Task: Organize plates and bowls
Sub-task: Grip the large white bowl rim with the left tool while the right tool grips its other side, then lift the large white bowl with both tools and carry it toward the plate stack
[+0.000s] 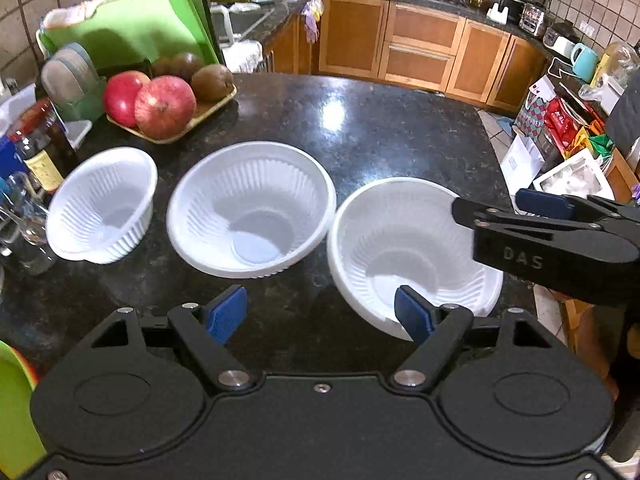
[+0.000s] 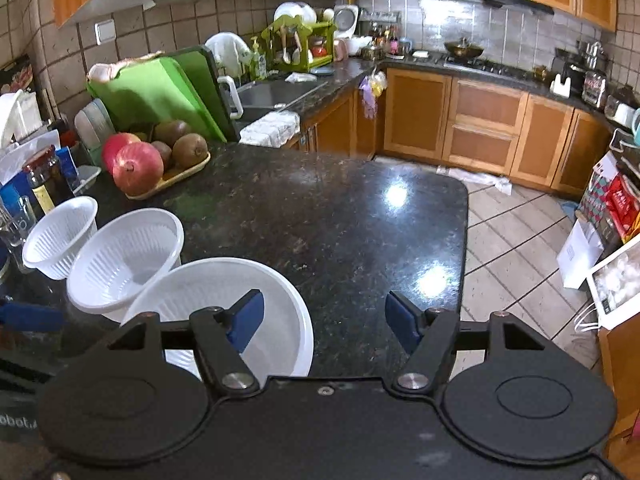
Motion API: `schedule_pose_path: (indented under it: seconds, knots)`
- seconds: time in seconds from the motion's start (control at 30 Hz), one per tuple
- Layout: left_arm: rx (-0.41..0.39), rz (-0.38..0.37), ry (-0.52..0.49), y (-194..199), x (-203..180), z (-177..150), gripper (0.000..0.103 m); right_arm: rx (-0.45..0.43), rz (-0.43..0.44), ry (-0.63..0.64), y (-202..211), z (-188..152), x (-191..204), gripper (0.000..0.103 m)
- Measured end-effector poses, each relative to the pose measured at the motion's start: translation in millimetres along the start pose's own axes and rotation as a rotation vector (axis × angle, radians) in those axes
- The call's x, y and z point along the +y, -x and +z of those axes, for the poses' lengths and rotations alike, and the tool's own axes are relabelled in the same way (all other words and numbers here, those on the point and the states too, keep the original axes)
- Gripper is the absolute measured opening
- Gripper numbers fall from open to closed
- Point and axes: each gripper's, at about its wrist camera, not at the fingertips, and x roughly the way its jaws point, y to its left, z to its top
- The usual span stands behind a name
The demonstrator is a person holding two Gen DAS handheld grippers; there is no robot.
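Both jaws stand released, nothing between the pads. My left gripper hangs over the dark speckled granite countertop; its right blue pad overlaps the near rim of the rightmost white ribbed plastic bowl in the left wrist view, but whether it touches I cannot tell. The other pad is over bare stone.

My right gripper also points down at the counter; its left pad sits over the same bowl's rim, its right pad over bare stone. Seen from the left wrist, the right gripper reaches in from the right edge, above that bowl's far rim.

Three bowls sit upright in a row on the counter. The middle white ribbed bowl lies just beside the rightmost one, rims nearly meeting. The smaller white ribbed bowl stands at the left end, close to a dark glass bottle with a yellow label.

Behind the row: a shallow tan tray holding red pomegranates and brown kiwifruit; a green plastic cutting board leans upright behind it.
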Motion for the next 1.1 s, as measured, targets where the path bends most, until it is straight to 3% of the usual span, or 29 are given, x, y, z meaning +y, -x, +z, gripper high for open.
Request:
schedule_pose_path:
  seconds: [0.07, 0.37, 0.5, 0.6, 0.77, 1.1]
  knots:
    - [0.009, 0.005, 0.001, -3.8, -1.3, 1.0, 0.078, 0.02, 0.014, -0.008, -5.6, -0.9, -2.0, 0.059]
    - [0.05, -0.012, -0.012, -18.6, -4.5, 1.3, 0.062, 0.037, 0.038, 0.012, -6.2, -4.6, -3.3, 0.043]
    - [0.052, -0.014, -0.009, -20.1, -6.5, 1.9, 0.057, 0.05, 0.046, 0.026, -8.1, -6.0, 1.6, 0.03]
    - [0.052, -0.022, -0.013, -21.7, -7.0, 2.7, 0.048, 0.066, 0.059, 0.044, -7.0, -9.1, 6.1, 0.017]
    - [0.072, -0.04, -0.025, -22.0, -6.7, 2.2, 0.033, 0.071, 0.05, 0.069, 1.5, -15.4, 15.7, 0.015]
    - [0.102, -0.082, -0.088, -4.5, 4.4, -15.7, 0.032, 0.116, 0.089, 0.014, 24.5, -37.2, 26.0, 0.016]
